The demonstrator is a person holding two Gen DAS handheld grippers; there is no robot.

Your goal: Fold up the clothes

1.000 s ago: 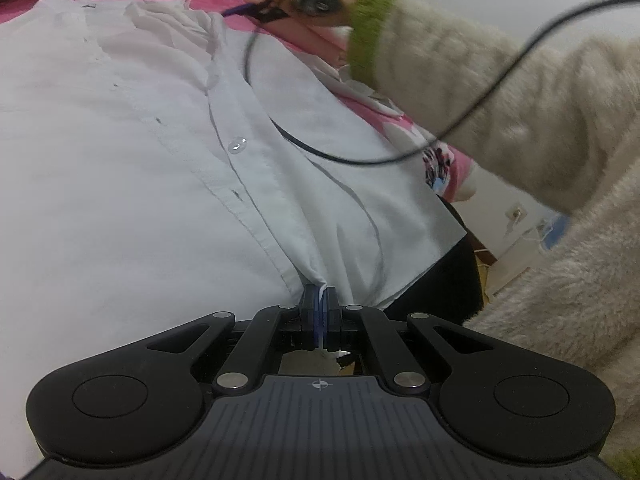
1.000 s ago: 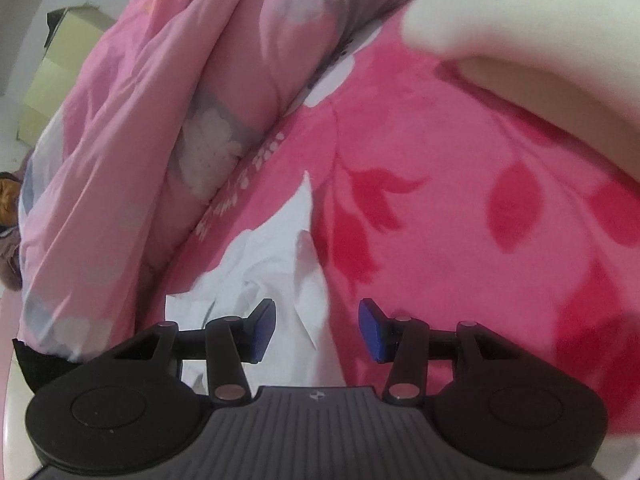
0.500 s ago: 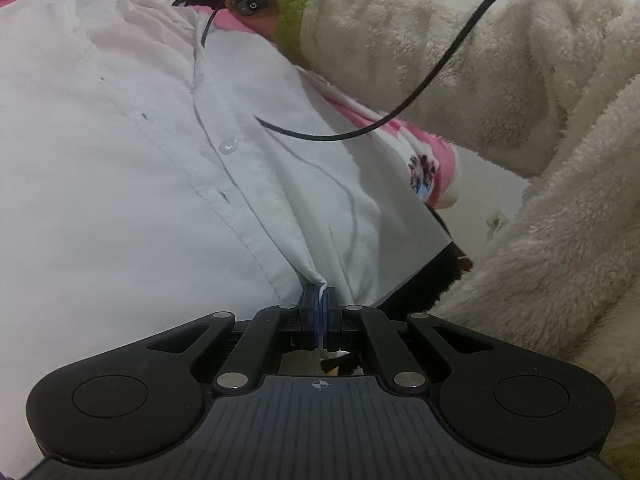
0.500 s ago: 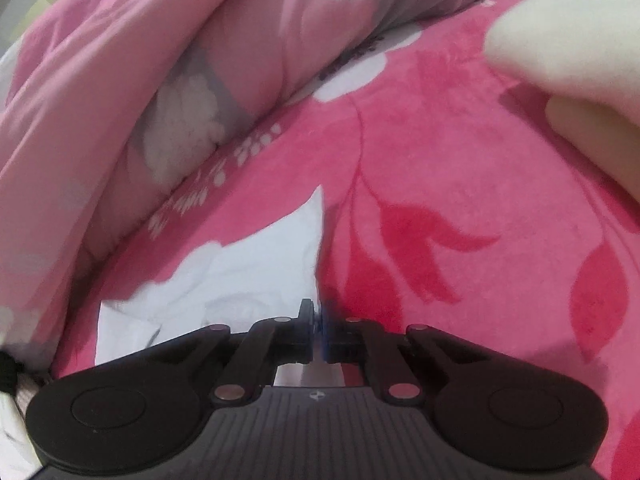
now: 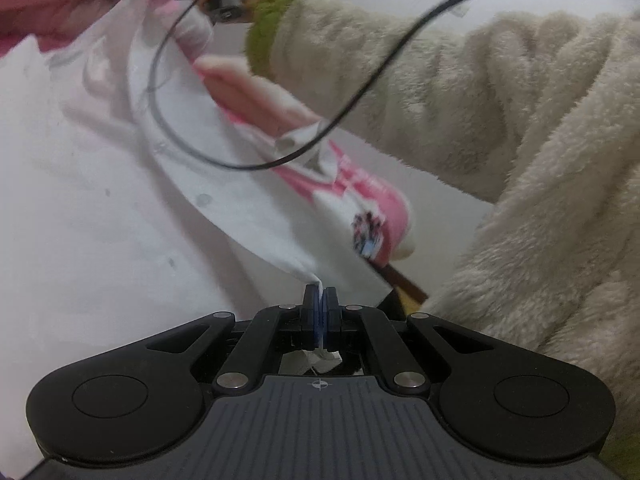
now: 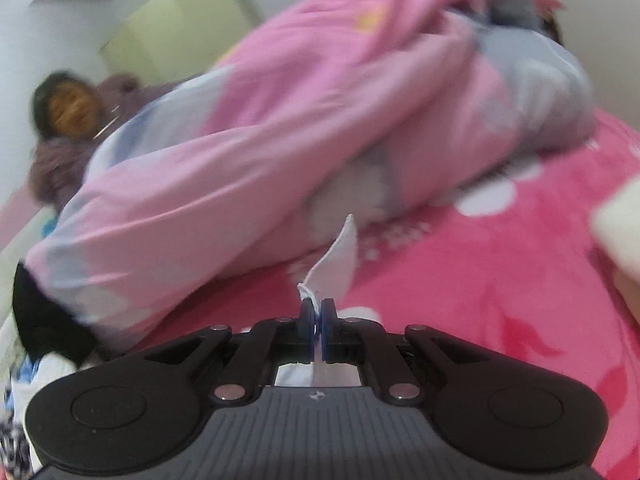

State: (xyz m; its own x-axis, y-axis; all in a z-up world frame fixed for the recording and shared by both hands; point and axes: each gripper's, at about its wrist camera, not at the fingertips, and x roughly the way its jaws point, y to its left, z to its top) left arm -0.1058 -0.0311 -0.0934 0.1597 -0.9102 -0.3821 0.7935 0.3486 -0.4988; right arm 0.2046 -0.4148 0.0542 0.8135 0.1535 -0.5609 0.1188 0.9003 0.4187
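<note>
Now | left hand-held gripper [image 5: 320, 300] pinches white shirt [image 5: 120, 200] (hem) | right hand-held gripper [image 6: 317, 312] clamps shirt too

A bed fills the scene, covered by a bright pink floral blanket [image 6: 500, 280]. A rumpled pink and grey quilt [image 6: 320, 120] is heaped along its far side. Behind it rises a plain pale wall [image 6: 48, 40], with a yellowish panel [image 6: 168, 28] at far left. Another person [image 6: 64, 120] sits at the left. The light is soft and even.

Two close claw-mounted views over shirt [image 5: 100, 208]
</note>
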